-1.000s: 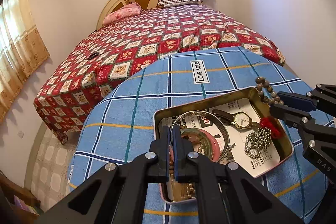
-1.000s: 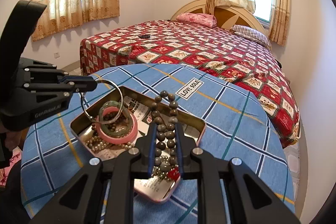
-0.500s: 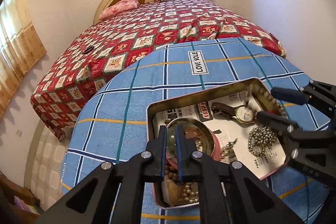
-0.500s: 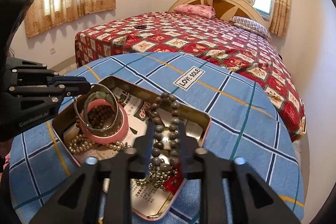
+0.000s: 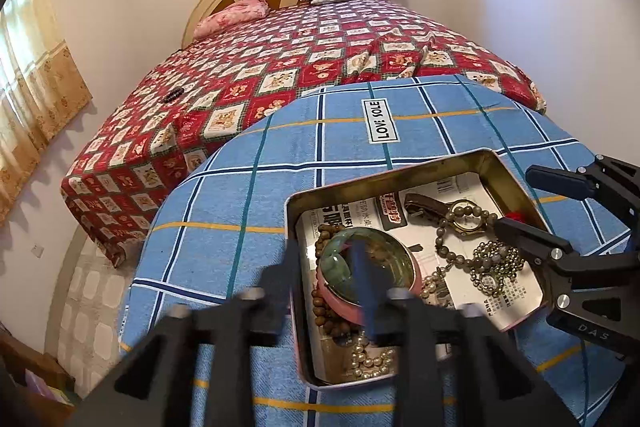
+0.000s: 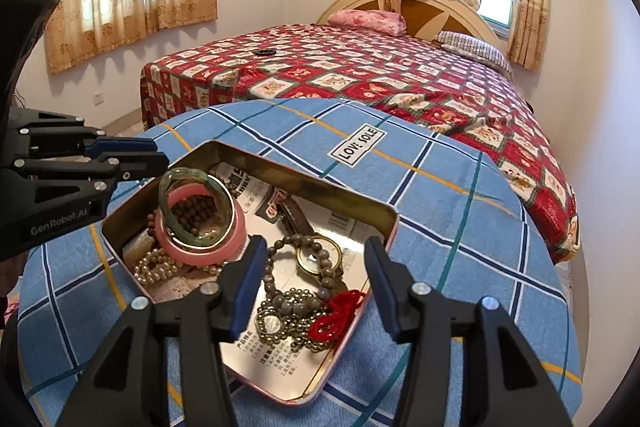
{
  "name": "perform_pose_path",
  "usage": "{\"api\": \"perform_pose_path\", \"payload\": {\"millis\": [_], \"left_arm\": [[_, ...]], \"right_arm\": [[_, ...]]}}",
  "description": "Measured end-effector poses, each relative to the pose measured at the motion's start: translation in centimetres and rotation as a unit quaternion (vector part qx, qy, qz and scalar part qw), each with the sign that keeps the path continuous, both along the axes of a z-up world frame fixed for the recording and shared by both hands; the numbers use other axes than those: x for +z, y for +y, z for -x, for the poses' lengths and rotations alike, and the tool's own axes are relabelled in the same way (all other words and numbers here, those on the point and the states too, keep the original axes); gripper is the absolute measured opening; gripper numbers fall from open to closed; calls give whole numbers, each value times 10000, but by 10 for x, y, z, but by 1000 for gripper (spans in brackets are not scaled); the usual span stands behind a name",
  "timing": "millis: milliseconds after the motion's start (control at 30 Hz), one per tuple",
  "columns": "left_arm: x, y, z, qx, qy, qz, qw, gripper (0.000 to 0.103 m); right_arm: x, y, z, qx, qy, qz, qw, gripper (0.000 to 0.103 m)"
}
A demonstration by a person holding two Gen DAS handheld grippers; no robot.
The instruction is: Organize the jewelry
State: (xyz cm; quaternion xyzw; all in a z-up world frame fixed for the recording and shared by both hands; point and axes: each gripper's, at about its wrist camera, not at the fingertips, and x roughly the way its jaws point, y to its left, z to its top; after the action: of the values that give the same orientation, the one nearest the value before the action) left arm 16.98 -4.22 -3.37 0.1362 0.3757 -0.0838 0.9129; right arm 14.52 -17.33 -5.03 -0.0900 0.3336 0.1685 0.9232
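Fingers of the left gripper (image 5: 326, 287), blurred in its own view, had just been opening and stood apart over the tin (image 5: 400, 173), the green bangle (image 5: 366, 269) lying loose between them. From the right wrist, the right gripper (image 6: 314, 279) had likewise just parted, its pads clear of the grey bead bracelet (image 6: 298, 269) resting between them on the watch (image 6: 318, 255).

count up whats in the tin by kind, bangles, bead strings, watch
In the tin:
bangles: 2, a green bangle leaning on a pink bangle
bead strings: 4, a grey string, a brown string, a pearl string, a metal ball chain
watches: 1, a watch
total: 7
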Motion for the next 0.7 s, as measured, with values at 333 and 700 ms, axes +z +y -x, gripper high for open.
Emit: {"api": "perform_pose_path", "payload": {"millis": [333,700], "left_arm": [[14,13,16,228,-248,155,9993,69],[29,31,52,407,-425,503,9970,69]], "right_arm": [[9,-5,15,-156,-182,19,9997,66],[31,-7,43,-243,-544,-95,9982,77]]}}
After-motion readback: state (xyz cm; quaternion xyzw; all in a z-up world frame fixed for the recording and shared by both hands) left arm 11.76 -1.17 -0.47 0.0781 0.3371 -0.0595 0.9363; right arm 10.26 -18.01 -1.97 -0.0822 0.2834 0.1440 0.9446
